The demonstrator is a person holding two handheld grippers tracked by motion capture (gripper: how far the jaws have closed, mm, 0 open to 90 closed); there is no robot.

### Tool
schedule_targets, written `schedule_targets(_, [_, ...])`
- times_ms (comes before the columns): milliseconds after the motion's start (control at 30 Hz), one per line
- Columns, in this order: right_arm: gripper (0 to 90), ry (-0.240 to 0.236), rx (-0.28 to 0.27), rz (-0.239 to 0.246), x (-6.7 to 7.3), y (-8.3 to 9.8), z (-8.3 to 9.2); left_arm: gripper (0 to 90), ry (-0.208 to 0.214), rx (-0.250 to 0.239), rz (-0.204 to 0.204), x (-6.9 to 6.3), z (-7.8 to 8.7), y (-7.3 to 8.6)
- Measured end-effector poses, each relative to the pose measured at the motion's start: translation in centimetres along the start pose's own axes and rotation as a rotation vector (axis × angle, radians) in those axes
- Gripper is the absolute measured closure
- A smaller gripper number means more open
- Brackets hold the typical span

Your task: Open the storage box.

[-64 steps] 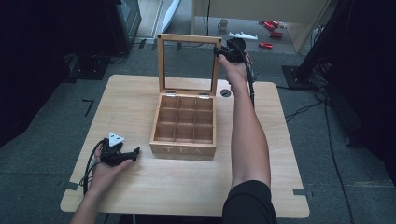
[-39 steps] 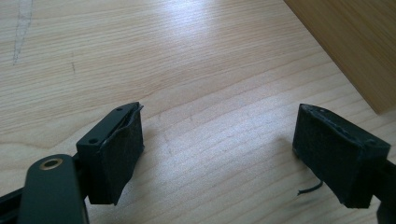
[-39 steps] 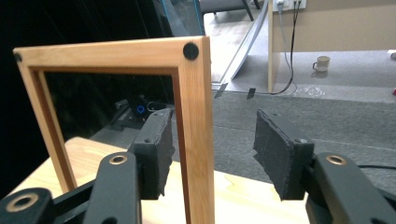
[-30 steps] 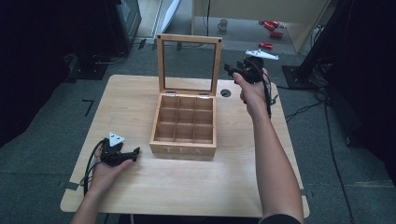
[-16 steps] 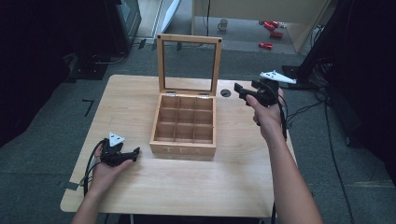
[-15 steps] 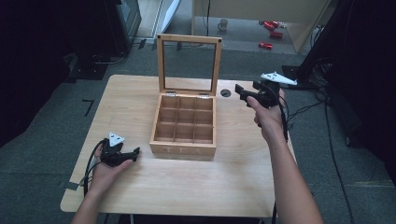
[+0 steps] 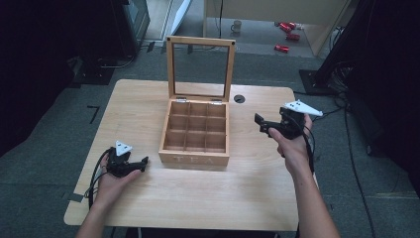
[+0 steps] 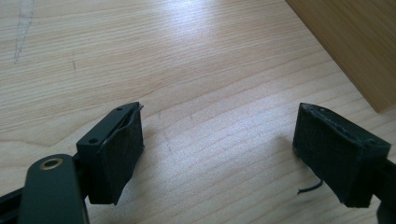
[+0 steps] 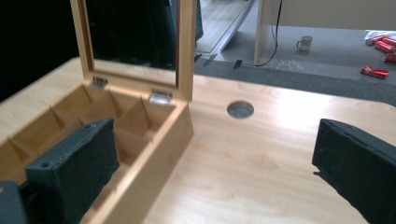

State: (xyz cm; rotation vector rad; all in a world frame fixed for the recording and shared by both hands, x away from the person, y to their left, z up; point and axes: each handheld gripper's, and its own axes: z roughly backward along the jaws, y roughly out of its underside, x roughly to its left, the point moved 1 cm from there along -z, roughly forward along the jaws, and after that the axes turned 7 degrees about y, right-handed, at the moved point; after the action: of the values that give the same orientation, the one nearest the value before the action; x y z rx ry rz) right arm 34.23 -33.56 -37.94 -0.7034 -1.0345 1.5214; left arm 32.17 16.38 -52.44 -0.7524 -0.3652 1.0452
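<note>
My right gripper [image 7: 263, 124] hovers over the desk's [image 7: 257, 188] right edge, jaws just spread wide with nothing between them. My left gripper [image 7: 139, 163] rests near the front left corner, jaws also spread and empty. Between them, mid-desk, stands the wooden tea box [image 7: 195, 134], its lid [image 7: 200, 67] upright.

Red cans [image 7: 286, 30], mug [image 7: 236, 26] behind table [image 7: 247, 183]

Grey carpet floor [image 7: 59, 124] is spreading all around the pale wooden tabletop [image 7: 138, 109]; beyond the tabletop, red cans [image 7: 287, 34] and a mug [image 7: 236, 26] are sitting in daylight.
</note>
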Motion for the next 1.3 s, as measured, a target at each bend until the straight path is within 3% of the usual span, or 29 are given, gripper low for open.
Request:
schedule_targets(500, [0.0,0.025,0.095,0.049,-0.5,7.8,2.4,16.5,0.001,0.002,0.000,0.0,0.0,0.0])
schedule_targets(600, [0.0,0.059,0.111,0.067,-1.1,9.4,2.8,16.5,0.001,0.003,0.000,0.0,0.0,0.0])
schedule_targets(1033, [0.0,0.132,0.227,0.026,-4.6,15.4,3.6,16.1,0.001,0.003,0.000,0.0,0.0,0.0])
schedule_targets(1200, [0.0,0.147,0.257,0.003,-5.7,16.8,3.9,15.2,0.000,0.006,-0.001,-0.1,0.1,0.1])
schedule_targets(1300, [0.0,0.156,0.283,0.016,-5.8,17.4,3.8,14.5,0.000,0.007,-0.001,-0.2,0.1,0.2])
